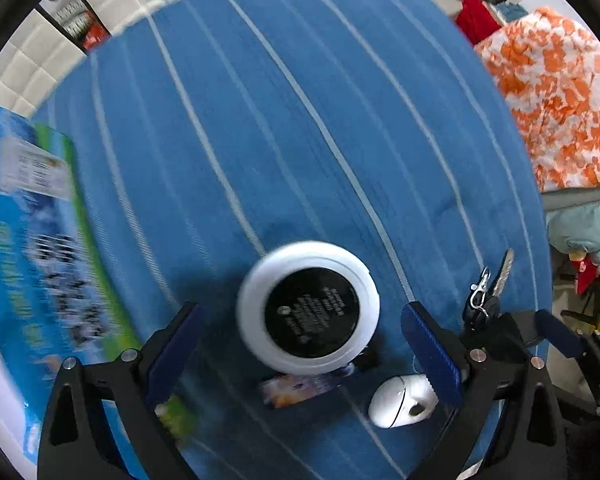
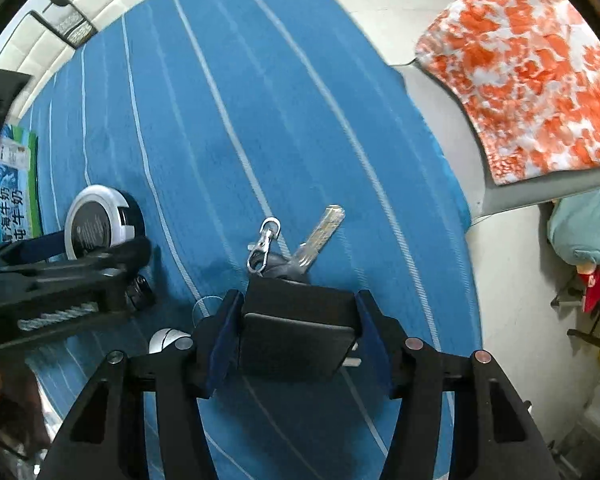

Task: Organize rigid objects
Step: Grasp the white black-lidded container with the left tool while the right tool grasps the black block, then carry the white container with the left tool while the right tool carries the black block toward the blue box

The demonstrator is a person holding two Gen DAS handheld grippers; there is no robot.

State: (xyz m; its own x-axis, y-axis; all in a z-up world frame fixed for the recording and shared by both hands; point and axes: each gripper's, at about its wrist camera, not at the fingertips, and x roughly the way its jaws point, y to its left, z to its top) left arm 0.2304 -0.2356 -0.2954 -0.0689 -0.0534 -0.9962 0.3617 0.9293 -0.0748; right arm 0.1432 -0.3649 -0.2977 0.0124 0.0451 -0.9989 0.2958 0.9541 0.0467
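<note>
The right gripper (image 2: 298, 338) points down at the bed and its two blue pads are pressed on both sides of a black flat box (image 2: 300, 326), which looks like a charger with metal prongs at its lower right. So this gripper is clamped on the black flat box. Just beyond the box, touching or almost touching its far edge, lies a bunch of keys (image 2: 290, 246) with a silver clip and one long key.

The left gripper (image 1: 300, 354) also points down, and its jaws stand wide apart with nothing between the pads. Under it, between the two fingers, is a round white disc with a black centre (image 1: 308, 307); the pads do not touch it. Near the right finger lies a white computer mouse (image 1: 402, 400), and a small printed card (image 1: 300, 388) lies beside the disc.

All these things rest on the blue striped bedcover (image 2: 260, 100), in its near part. At the left edge of the bedcover lies a blue and green milk carton box (image 1: 32, 240). Past the right edge is an orange and white blanket (image 2: 532, 80).
</note>
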